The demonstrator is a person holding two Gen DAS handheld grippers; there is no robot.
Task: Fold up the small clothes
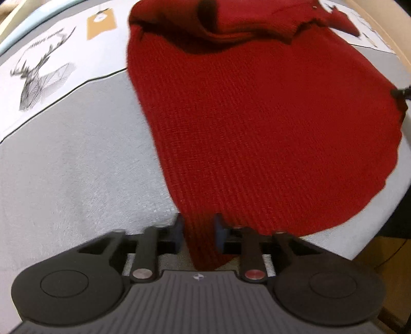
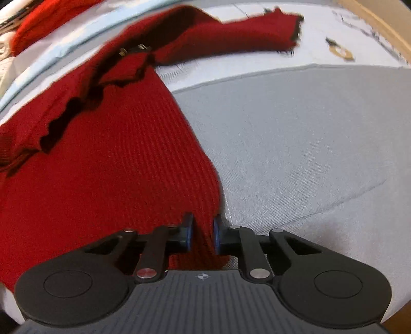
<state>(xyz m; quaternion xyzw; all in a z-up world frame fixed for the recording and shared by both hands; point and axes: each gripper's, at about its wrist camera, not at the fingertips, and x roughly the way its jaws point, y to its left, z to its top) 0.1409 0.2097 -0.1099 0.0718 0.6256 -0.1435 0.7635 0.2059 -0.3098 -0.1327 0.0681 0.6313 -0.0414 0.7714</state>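
A small red ribbed knit sweater [image 1: 257, 123] lies spread on a grey cloth surface [image 1: 77, 167]. My left gripper [image 1: 199, 231] is shut on the sweater's near left hem corner, fabric pinched between its blue pads. In the right wrist view the same red sweater [image 2: 108, 167] fills the left half, with one sleeve [image 2: 231, 36] stretched out to the right at the far end. My right gripper [image 2: 203, 233] is shut on the sweater's near right hem corner. A dark tip of the right gripper shows at the sweater's right edge in the left wrist view [image 1: 402, 93].
The grey cloth [image 2: 308, 154] covers the work surface. A white panel with a deer drawing [image 1: 38, 79] and an orange tag [image 1: 101, 24] lies at the far left. A wooden edge [image 2: 380, 18] runs along the far right. More red fabric [image 2: 38, 23] lies at the far left.
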